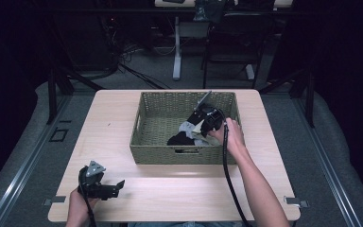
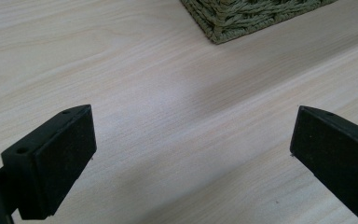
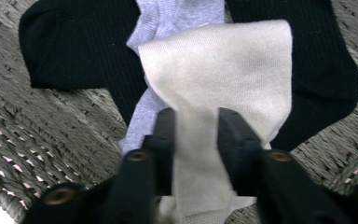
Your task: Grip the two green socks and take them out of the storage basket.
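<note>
Right gripper view: our right claw (image 3: 196, 135) clamps the cream sock (image 3: 223, 70) in the basket (image 1: 142, 137); lifting remains, left claw (image 2: 191, 158) apart at 7 o'clock

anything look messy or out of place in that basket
Nothing damaged or spilled. The socks lie in a loose heap on the woven basket floor: a cream sock over a grey sock and black socks. The right gripper pinches the cream one, bunching it. The left gripper rests open over the table.
</note>
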The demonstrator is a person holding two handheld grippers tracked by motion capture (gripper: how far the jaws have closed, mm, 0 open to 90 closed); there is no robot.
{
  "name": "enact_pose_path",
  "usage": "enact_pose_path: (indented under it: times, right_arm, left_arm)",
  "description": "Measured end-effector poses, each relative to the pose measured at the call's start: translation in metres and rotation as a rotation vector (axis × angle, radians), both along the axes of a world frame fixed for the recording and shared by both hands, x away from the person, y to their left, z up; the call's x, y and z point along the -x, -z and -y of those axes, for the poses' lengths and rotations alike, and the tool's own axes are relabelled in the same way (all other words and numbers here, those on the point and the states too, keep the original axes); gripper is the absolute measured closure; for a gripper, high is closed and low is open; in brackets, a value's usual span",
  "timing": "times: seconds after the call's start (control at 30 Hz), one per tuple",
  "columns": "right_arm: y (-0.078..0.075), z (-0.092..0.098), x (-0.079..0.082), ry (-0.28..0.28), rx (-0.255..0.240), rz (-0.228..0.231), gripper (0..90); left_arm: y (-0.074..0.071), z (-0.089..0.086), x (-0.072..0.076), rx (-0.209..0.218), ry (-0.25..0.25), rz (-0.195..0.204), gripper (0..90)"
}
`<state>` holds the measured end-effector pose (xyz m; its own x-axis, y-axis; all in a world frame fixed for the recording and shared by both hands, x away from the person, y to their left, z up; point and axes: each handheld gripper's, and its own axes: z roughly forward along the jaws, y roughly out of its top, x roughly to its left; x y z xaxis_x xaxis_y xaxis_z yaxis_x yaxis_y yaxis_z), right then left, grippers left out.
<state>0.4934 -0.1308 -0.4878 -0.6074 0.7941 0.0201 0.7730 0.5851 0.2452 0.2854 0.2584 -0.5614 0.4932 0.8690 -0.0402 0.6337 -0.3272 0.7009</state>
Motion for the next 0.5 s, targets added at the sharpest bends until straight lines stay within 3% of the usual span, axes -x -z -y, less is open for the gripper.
enact_pose_path:
  times: [0.07,0.2,0.5]
  right_arm:
    - [-0.002,0.002,0.000,-0.003,0.004,0.001,83.3]
    - [-0.006,0.004,0.001,-0.006,0.000,0.015,88.2]
    - [-0.020,0.011,0.005,-0.003,0.007,0.057,89.4]
  left_arm:
    - [0.000,0.000,0.000,0.000,0.000,0.002,0.3]
    - [0.000,0.000,0.000,0.001,0.000,0.001,0.3]
    - [0.000,0.000,0.000,0.000,-0.002,-0.001,0.3]
